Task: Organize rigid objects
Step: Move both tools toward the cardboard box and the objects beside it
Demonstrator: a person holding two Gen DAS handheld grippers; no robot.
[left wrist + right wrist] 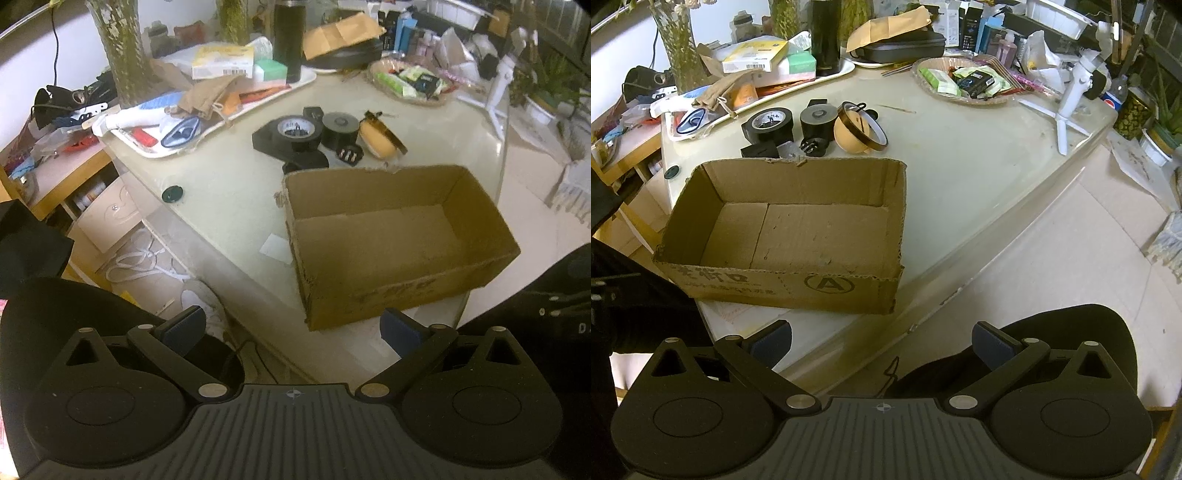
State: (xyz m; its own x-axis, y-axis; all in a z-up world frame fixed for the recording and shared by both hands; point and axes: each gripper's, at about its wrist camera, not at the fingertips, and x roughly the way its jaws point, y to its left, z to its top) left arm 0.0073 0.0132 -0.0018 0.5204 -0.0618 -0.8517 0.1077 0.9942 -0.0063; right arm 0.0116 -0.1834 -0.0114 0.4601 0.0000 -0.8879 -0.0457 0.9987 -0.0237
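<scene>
An open cardboard box (391, 236) (790, 225) with nothing inside sits near the table's front edge. Behind it lies a cluster: a black tape roll (297, 131) (770, 123), a black cylinder (340, 127) (817, 118), a tan tape roll with an amber ring (380, 136) (858, 129), a black plug adapter (349, 155) (812, 146) and small black blocks (306, 162) (759, 150). My left gripper (291, 332) is open, held low in front of the box. My right gripper (882, 341) is open too, below the box's front right corner. Both hold nothing.
A white tray (207, 125) (827, 75) piled with clutter sits at the back left. A wicker basket (410, 83) (960, 83) of packets stands behind, a white tripod (1071, 96) to the right. A small black cap (172, 193) (671, 172) lies near the left edge.
</scene>
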